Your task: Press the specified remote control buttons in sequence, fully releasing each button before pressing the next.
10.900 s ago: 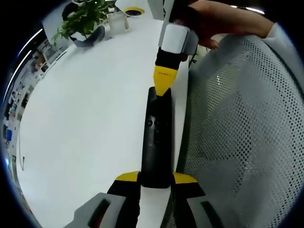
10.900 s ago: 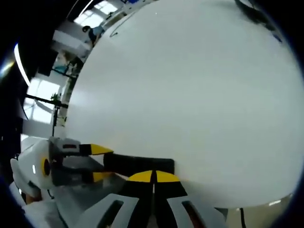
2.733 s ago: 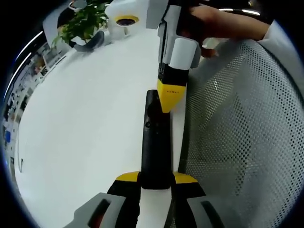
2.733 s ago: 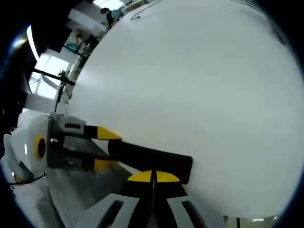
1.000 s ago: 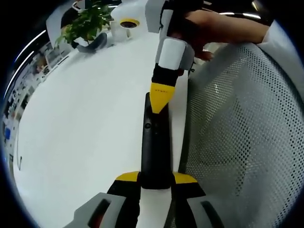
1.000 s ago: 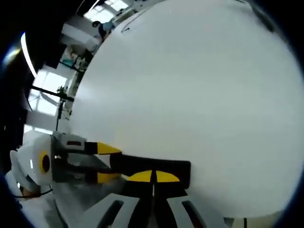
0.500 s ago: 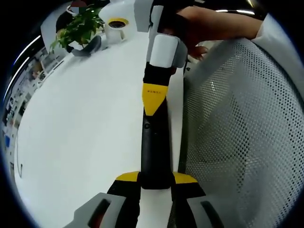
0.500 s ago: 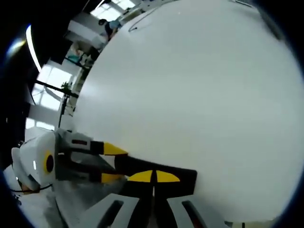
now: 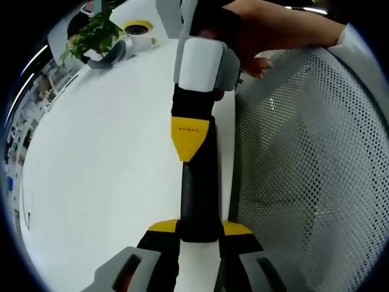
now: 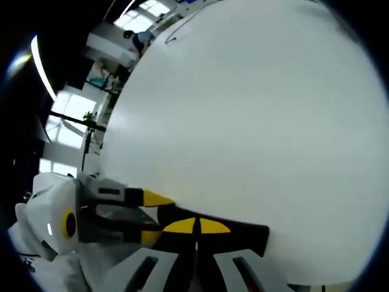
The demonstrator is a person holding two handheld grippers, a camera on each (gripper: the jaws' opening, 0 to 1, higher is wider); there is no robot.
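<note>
1. At six o'clock of the left gripper view, the left gripper (image 9: 199, 230) has its two yellow-tipped jaws clamped on the near end of the black remote (image 9: 199, 201), which runs straight up the picture toward twelve o'clock and lies along the edge of the white table (image 9: 103, 164).
2. Coming down from twelve o'clock, the right gripper (image 9: 190, 141) has its jaws together, forming one yellow wedge whose point sits on the face of the remote about midway along it. In the right gripper view those same tips (image 10: 196, 227) meet at six o'clock over the dark body of the remote (image 10: 243, 234), with the left gripper (image 10: 152, 217) entering from eight o'clock.
3. Compared with a second ago, the yellow wedge has travelled from the far end of the remote toward the holding gripper, and it now covers the round button that showed earlier. I read this as the presser having left one button and settled on, or just above, the next one in the sequence; whether the button is actually pushed down cannot be told.
4. Around the work: a potted plant (image 9: 94, 33) and a white cup (image 9: 138, 33) stand at eleven o'clock, well apart from the remote. A mesh chair back (image 9: 304, 176) fills the three o'clock side, just beside the table edge, and a person's hand (image 9: 267, 33) holds the right gripper at one o'clock.
5. Nothing stands between presser and remote; the chair crowds the side but does not block the buttons.
</note>
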